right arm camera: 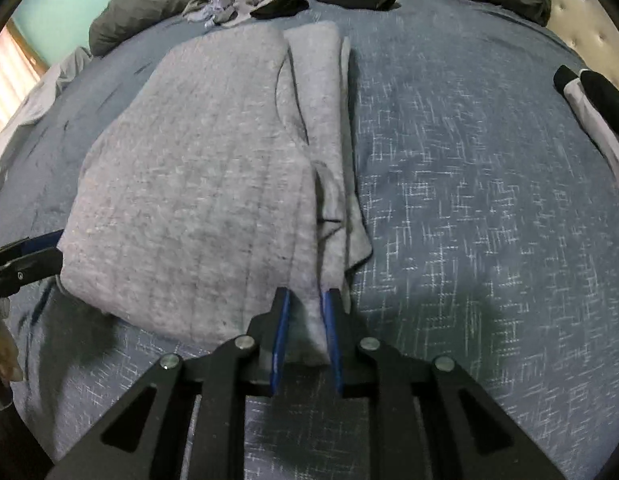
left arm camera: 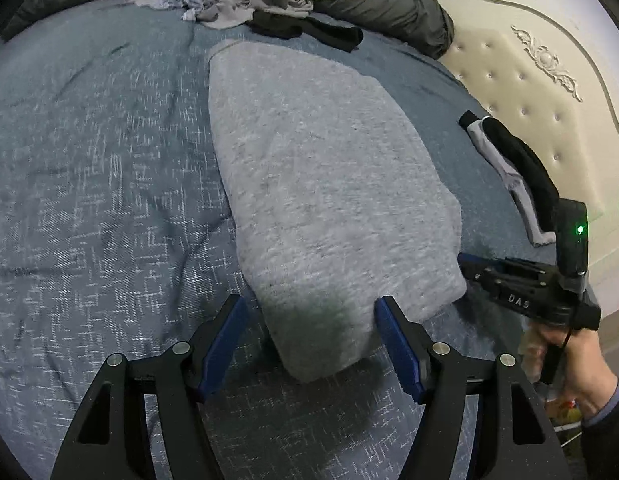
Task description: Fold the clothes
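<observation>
Left wrist view: the left gripper (left arm camera: pixel 311 332) hovers with its jaws apart, straddling the near corner of the folded grey garment (left arm camera: pixel 317 184) without pressing it. The garment lies mid-bed on the blue bedspread (left arm camera: pixel 89 168). The right gripper (left arm camera: pixel 465 262), held by a hand (left arm camera: pixel 577 360), meets the garment's right edge. A pile of unfolded clothes (left arm camera: pixel 245 0) sits at the far edge; a black-and-grey sock (left arm camera: pixel 513 176) lies near the headboard (left arm camera: pixel 549 92).

Right wrist view: the right gripper (right arm camera: pixel 305 300) is clamped on the garment's (right arm camera: pixel 197 184) near right corner, cloth pinched between its 2 blue pads (right arm camera: pixel 280 332).
</observation>
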`<action>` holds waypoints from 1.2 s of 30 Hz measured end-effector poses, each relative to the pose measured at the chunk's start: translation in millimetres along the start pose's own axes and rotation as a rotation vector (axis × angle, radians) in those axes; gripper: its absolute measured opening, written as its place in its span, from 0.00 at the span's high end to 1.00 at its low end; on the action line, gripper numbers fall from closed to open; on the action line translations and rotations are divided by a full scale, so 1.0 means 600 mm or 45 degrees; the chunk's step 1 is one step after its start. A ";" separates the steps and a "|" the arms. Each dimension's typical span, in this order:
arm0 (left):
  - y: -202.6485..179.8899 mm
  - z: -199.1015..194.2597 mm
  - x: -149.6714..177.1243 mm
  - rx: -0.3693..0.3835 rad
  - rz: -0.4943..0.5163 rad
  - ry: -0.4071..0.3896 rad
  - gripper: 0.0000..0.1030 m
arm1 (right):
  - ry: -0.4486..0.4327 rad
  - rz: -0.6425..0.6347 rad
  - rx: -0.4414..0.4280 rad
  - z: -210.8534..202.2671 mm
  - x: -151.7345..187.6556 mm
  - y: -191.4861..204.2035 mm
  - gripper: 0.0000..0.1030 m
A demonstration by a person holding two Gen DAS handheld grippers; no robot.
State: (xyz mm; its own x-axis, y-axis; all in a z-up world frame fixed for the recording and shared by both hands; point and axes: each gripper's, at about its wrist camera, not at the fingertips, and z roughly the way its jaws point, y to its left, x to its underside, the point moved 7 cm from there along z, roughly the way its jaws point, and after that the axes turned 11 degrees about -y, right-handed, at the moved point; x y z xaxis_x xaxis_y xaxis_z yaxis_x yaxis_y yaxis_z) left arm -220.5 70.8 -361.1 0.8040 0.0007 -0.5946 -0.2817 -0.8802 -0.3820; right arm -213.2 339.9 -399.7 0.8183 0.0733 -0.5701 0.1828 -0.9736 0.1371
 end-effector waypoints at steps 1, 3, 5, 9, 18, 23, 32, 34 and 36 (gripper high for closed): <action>0.001 -0.005 -0.002 -0.002 0.002 -0.003 0.31 | -0.001 0.010 -0.005 -0.004 -0.002 -0.003 0.85; 0.007 -0.018 -0.007 -0.002 -0.005 -0.018 0.31 | -0.007 0.020 -0.009 -0.016 -0.008 -0.012 0.85; 0.012 -0.031 -0.013 0.007 -0.026 -0.039 0.31 | -0.028 0.056 -0.004 -0.032 -0.015 -0.029 0.85; 0.015 -0.035 -0.016 0.045 -0.079 -0.031 0.31 | -0.054 0.199 -0.032 -0.067 -0.015 -0.071 0.84; 0.017 -0.042 -0.006 0.071 -0.170 -0.021 0.26 | -0.006 0.386 -0.118 -0.089 -0.021 -0.075 0.52; 0.027 -0.039 0.001 0.091 -0.263 -0.010 0.25 | 0.032 0.435 -0.168 -0.078 -0.026 -0.056 0.30; 0.044 -0.002 0.005 0.111 -0.410 0.015 0.22 | 0.037 0.456 -0.234 -0.059 -0.039 -0.050 0.27; 0.046 0.008 0.006 0.111 -0.425 0.020 0.22 | 0.046 0.451 -0.246 -0.051 -0.042 -0.047 0.27; 0.048 0.014 0.001 0.113 -0.437 0.010 0.22 | 0.051 0.452 -0.257 -0.044 -0.043 -0.047 0.27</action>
State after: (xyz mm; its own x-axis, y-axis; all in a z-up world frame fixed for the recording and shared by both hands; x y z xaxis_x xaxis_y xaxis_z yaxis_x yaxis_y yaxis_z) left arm -232.3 49.4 -378.4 0.8637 0.2856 -0.4154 -0.0382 -0.7846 -0.6188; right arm -225.1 371.0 -367.4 0.8698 -0.2474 -0.4269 -0.0150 -0.8781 0.4783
